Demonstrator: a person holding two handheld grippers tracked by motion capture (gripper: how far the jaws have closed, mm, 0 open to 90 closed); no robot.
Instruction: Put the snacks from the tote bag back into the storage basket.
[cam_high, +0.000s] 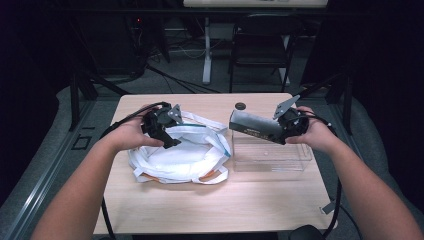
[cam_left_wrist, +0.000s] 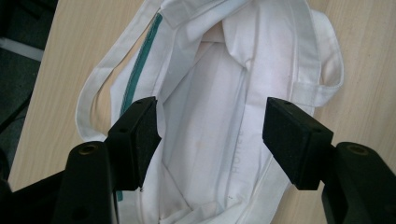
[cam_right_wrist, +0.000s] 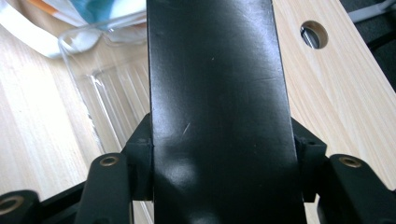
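Observation:
A white cloth tote bag (cam_high: 180, 155) with a green-edged strap lies open on the left half of the wooden table (cam_high: 210, 205). My left gripper (cam_high: 167, 137) hovers at its mouth. In the left gripper view the bag (cam_left_wrist: 219, 93) spreads below the left gripper (cam_left_wrist: 210, 116), whose jaws stand wide apart; the left pad (cam_left_wrist: 140, 135) rests by the bag's rim. My right gripper (cam_high: 282, 131) is shut on one end of a long dark flat box (cam_high: 252, 127), held level over a clear plastic bin (cam_high: 270, 157). The box (cam_right_wrist: 215, 70) runs between the right gripper's (cam_right_wrist: 222, 144) jaws.
The clear bin (cam_right_wrist: 107, 84) stands on the table's right half, close to the bag. A round cable hole (cam_high: 241, 105) sits near the table's far edge. Beyond the table are a dark chair (cam_high: 260, 40), a desk leg and floor cables.

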